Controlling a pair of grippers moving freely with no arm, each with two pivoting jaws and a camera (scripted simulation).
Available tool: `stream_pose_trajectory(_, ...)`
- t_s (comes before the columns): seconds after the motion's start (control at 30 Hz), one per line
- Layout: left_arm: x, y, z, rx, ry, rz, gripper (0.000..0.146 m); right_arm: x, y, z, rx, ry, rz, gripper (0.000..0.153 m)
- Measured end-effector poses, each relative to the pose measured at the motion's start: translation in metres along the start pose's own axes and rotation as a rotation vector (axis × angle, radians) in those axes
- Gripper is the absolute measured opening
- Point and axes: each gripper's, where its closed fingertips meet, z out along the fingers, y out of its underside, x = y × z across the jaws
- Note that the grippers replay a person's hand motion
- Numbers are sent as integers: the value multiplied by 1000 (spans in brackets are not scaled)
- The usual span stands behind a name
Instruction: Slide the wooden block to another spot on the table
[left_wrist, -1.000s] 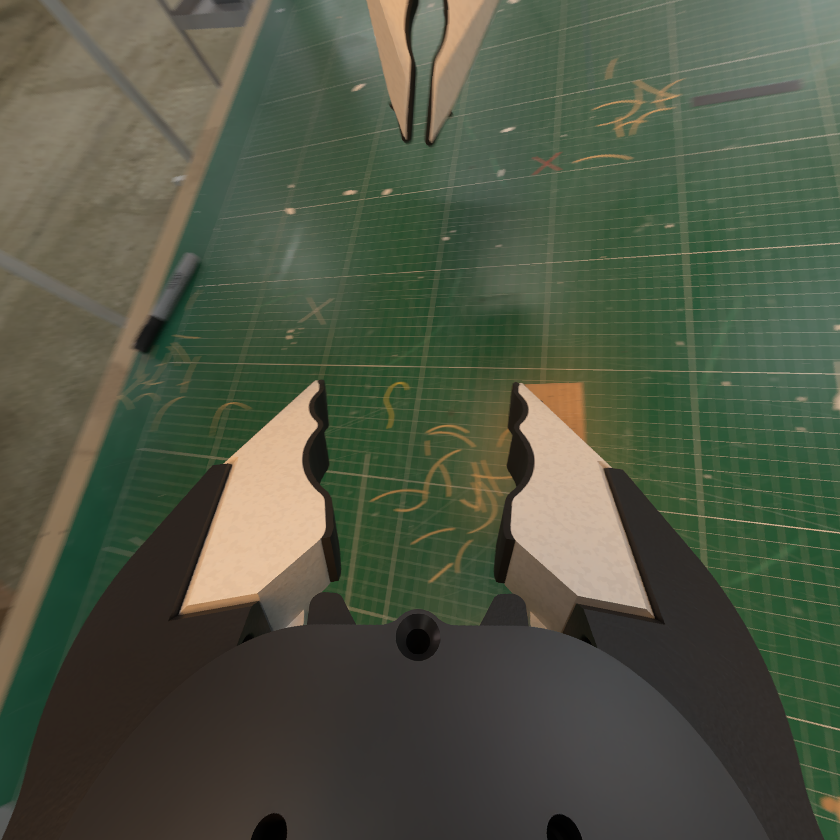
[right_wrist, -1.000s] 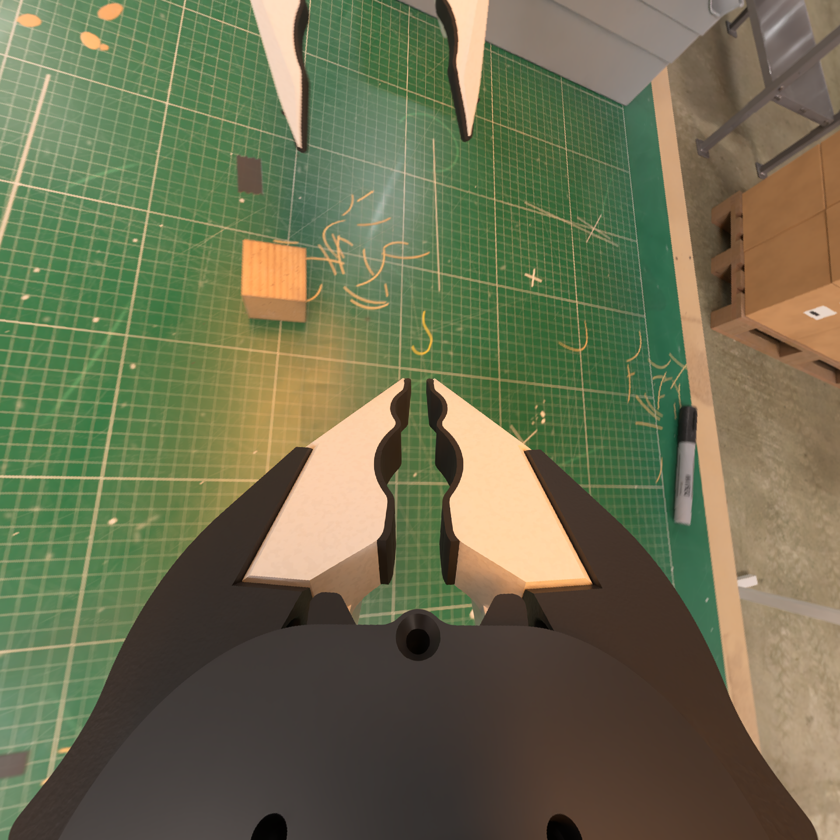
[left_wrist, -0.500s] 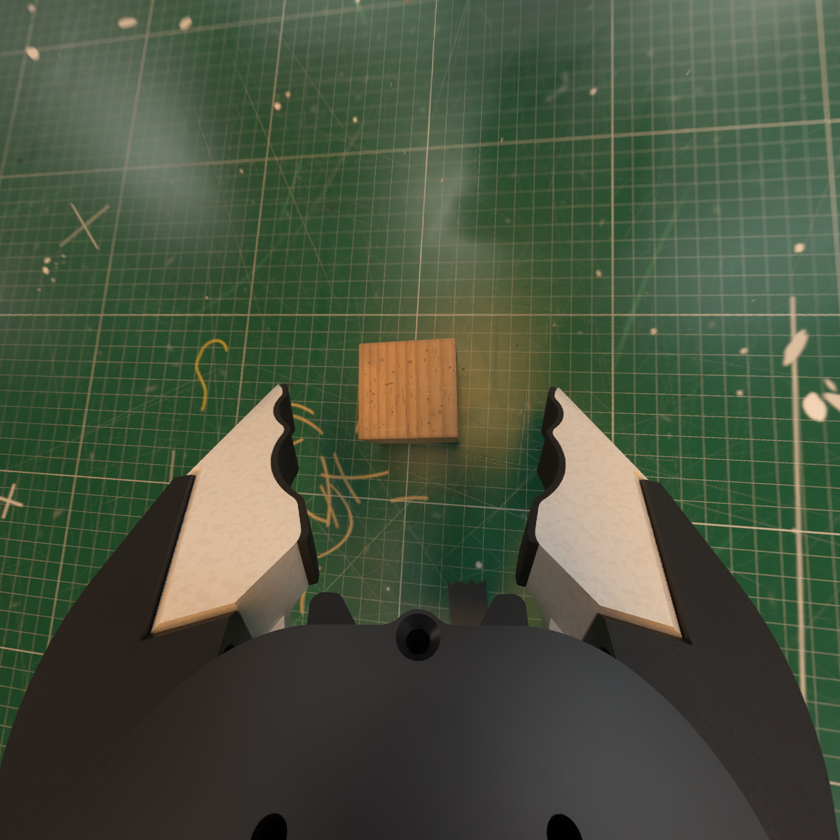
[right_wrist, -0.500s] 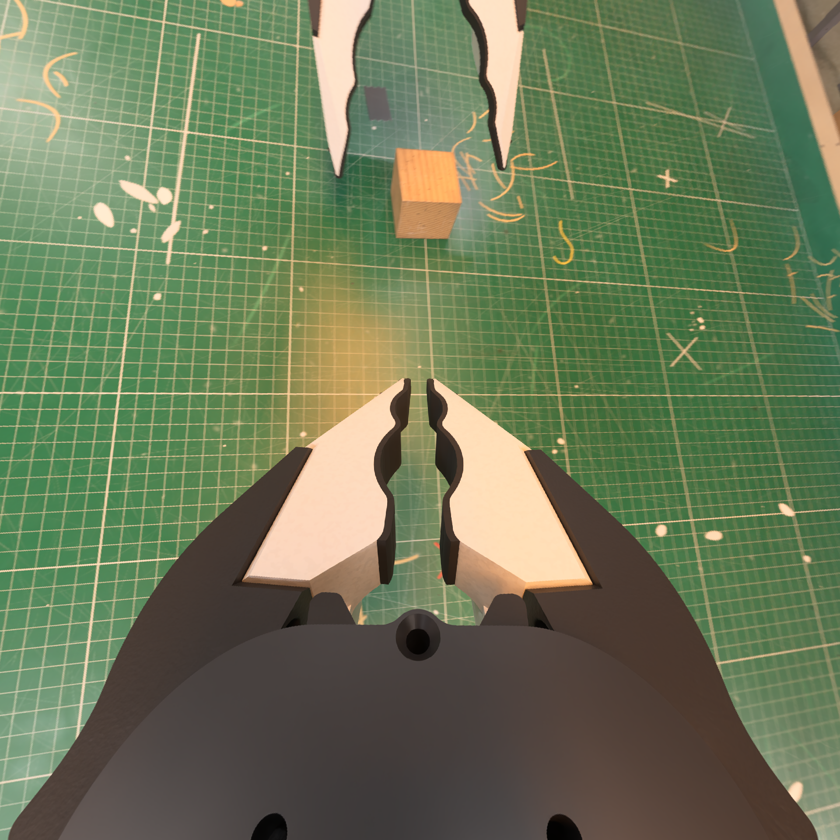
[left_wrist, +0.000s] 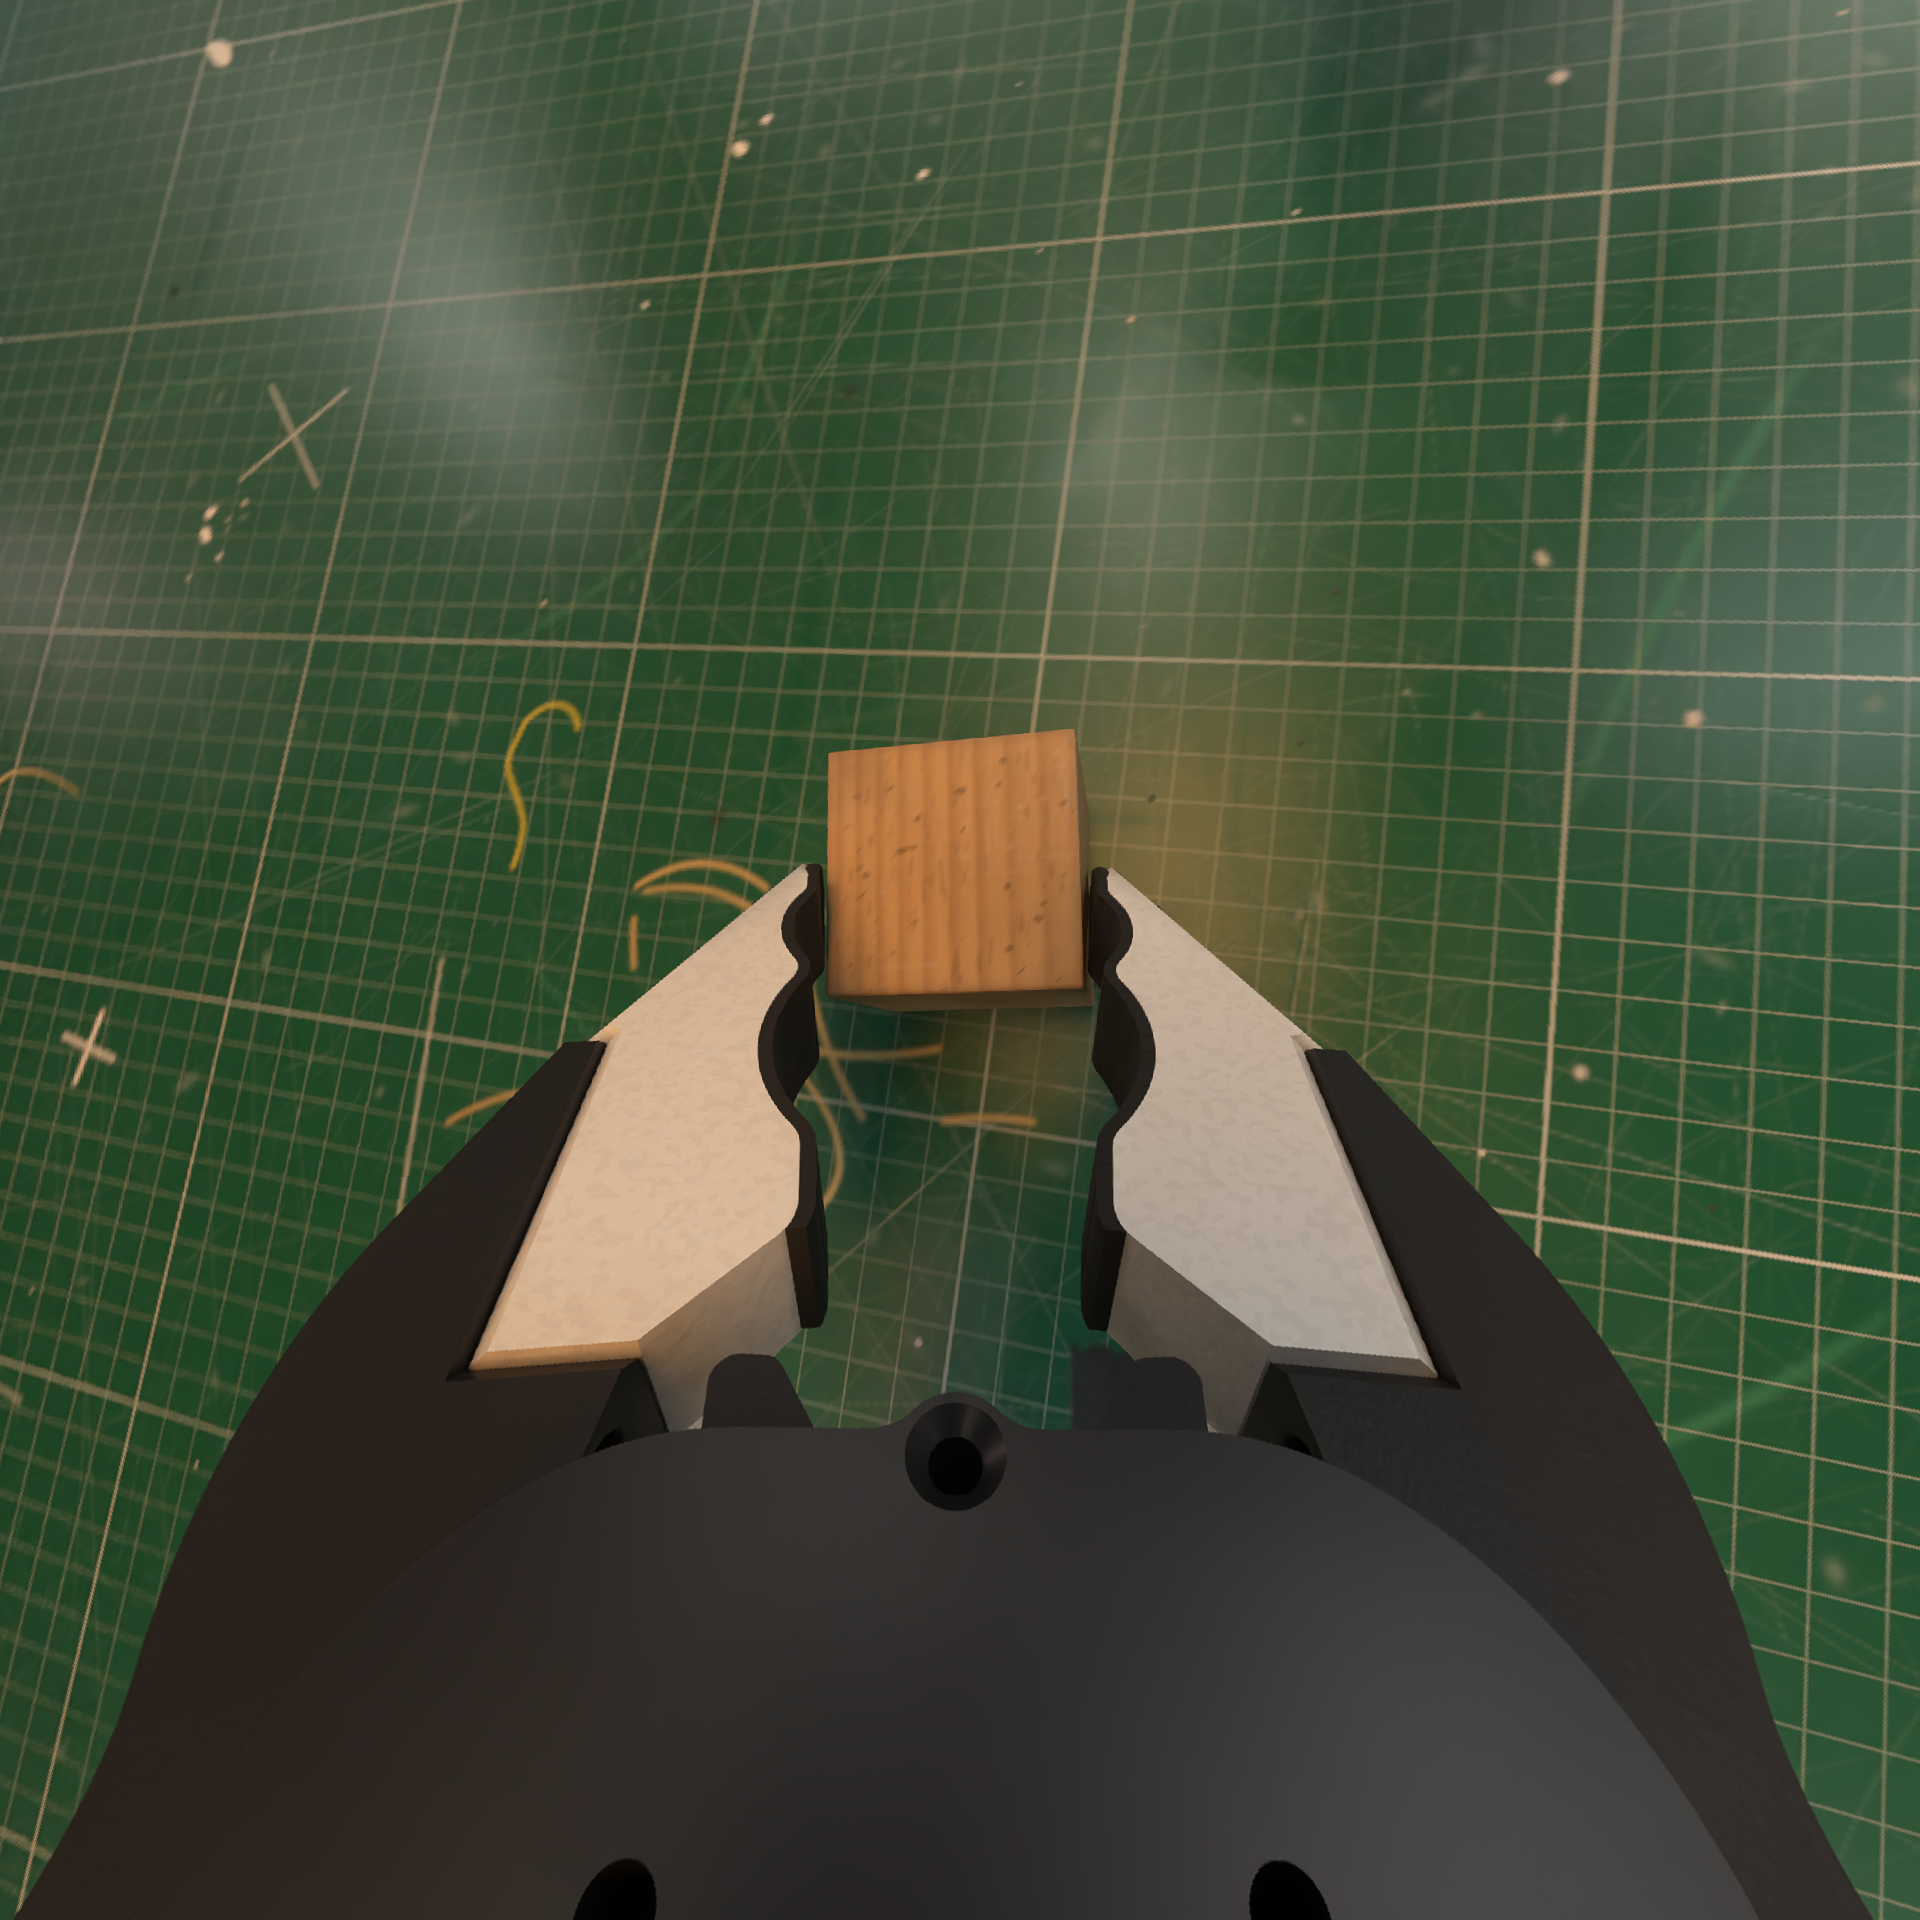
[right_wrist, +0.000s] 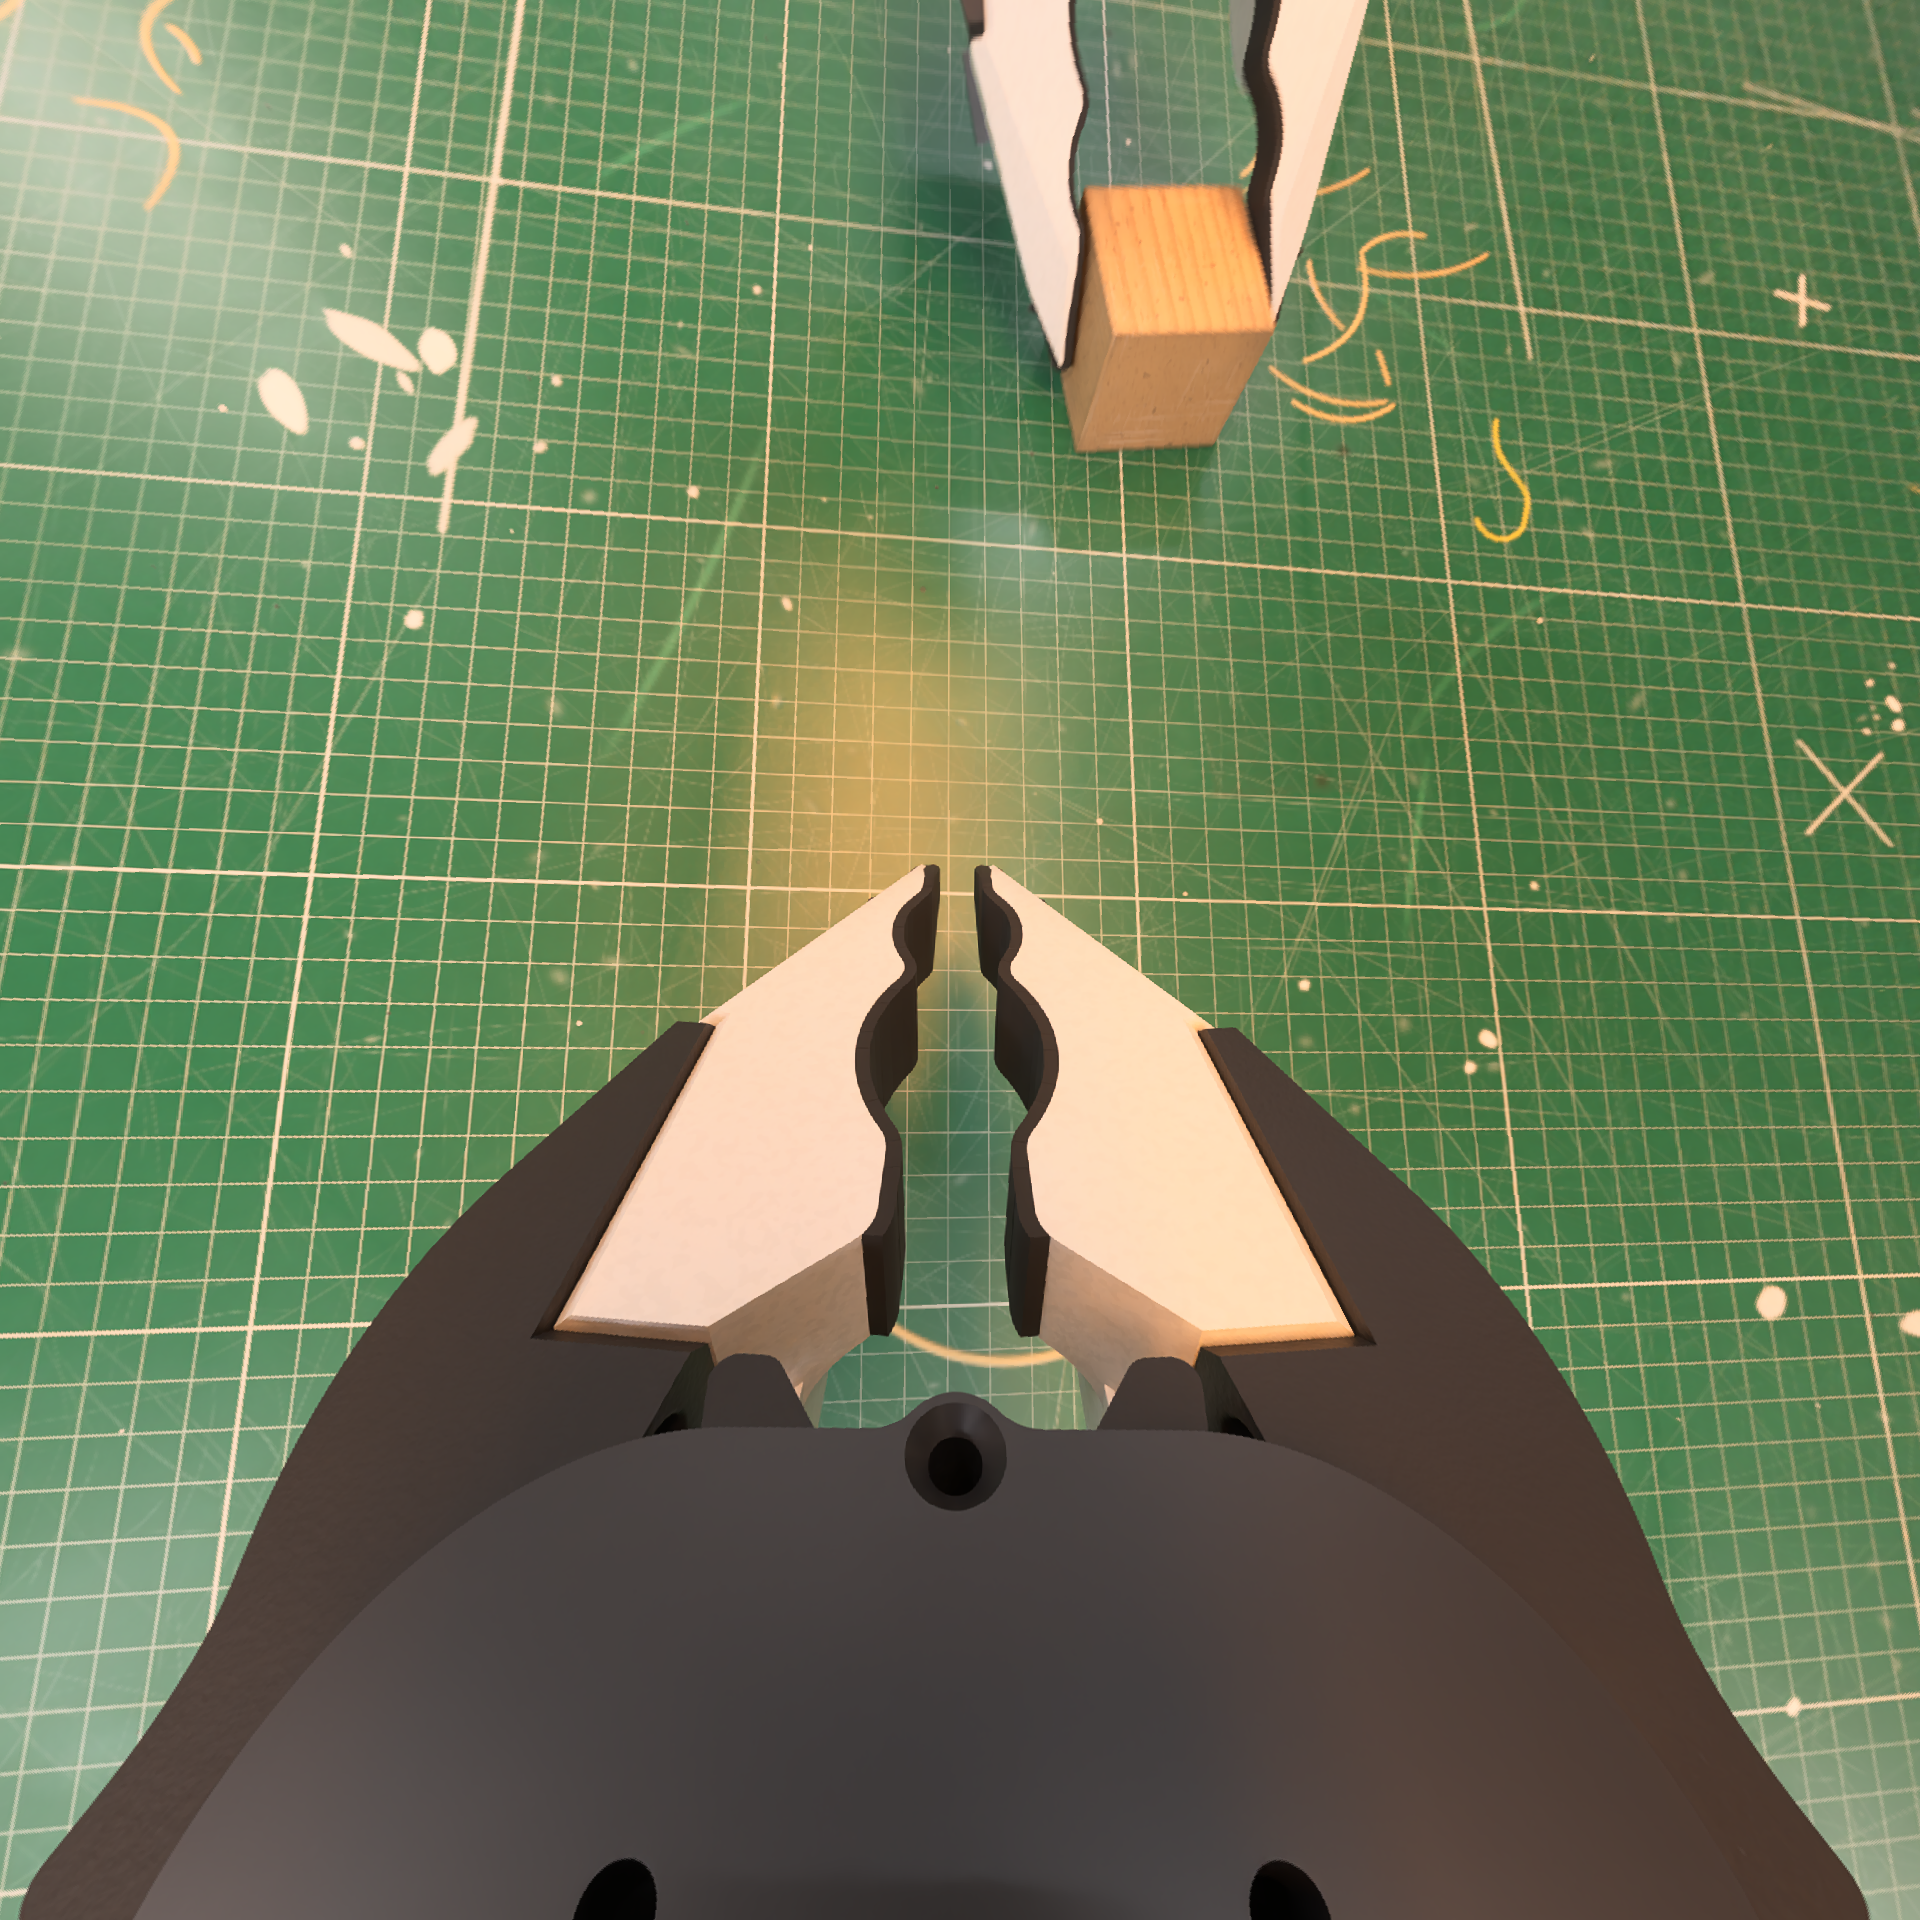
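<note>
A small wooden block (left_wrist: 954, 871) stands on the green grid cutting mat (left_wrist: 1455, 520). My left gripper (left_wrist: 954, 883) is shut on the block, its two fingertips pressed against the block's left and right sides. The right wrist view shows the same block (right_wrist: 1169, 312) at the top, held between the left gripper's fingers (right_wrist: 1029, 197) and resting on the mat. My right gripper (right_wrist: 956, 878) is shut and empty, hovering over bare mat well short of the block.
The mat (right_wrist: 416, 935) carries orange scribbles (right_wrist: 1351, 332), white paint flecks (right_wrist: 364, 353) and chalk crosses (right_wrist: 1847, 795). No table edge or other object is in either view.
My left gripper has moved forward around the block and closed its fingers on the block's sides. The right gripper has stayed shut, and the block now appears closer and further right in its view.
</note>
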Motion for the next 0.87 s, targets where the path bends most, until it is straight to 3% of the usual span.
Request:
stream_pose_trajectory(0.37,-24,35,-20,-59,-60,-94,51,8,24,26,-104,6,29,6)
stream_pose_trajectory(0.43,-26,36,-23,-36,-51,-98,82,10,27,30,-130,10,20,6)
stream_pose_trajectory(0.5,-27,33,-29,-9,-55,-96,95,13,30,34,-162,13,5,6)
stream_pose_trajectory(0.87,-30,-8,-53,117,-102,4,100,11,26,39,-150,-32,18,15)
